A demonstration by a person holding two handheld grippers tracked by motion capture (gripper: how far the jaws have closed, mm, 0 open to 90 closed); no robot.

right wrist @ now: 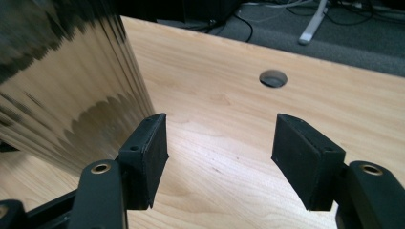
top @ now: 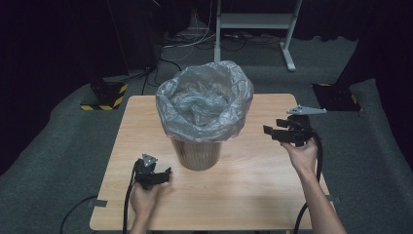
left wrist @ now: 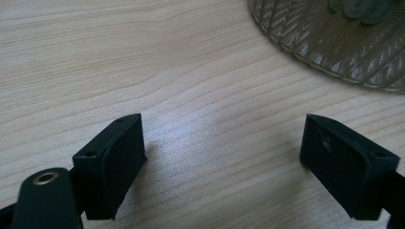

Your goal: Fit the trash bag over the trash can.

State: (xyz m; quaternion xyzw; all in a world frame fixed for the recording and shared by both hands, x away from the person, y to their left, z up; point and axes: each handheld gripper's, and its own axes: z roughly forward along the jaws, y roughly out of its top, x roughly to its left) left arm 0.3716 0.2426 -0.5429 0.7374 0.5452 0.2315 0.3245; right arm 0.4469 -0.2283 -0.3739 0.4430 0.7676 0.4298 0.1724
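A wastebasket (top: 197, 153) lined with a grey plastic bag (top: 204, 100) stands at the centre of the wooden table (top: 253, 195). At lower left of the high view, the left gripper (top: 168, 172) sits low over the tabletop, jaws spread wide with nothing between them, the basket's ribbed base (left wrist: 334, 43) just beyond. At right of the frame, the right gripper (top: 270, 131) hangs beside the bag, jaws apart and empty, pointing toward the basket.

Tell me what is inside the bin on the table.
The bin holds a crumpled grey plastic liner, folded over its rim. Anything beneath the liner's folds is hidden.
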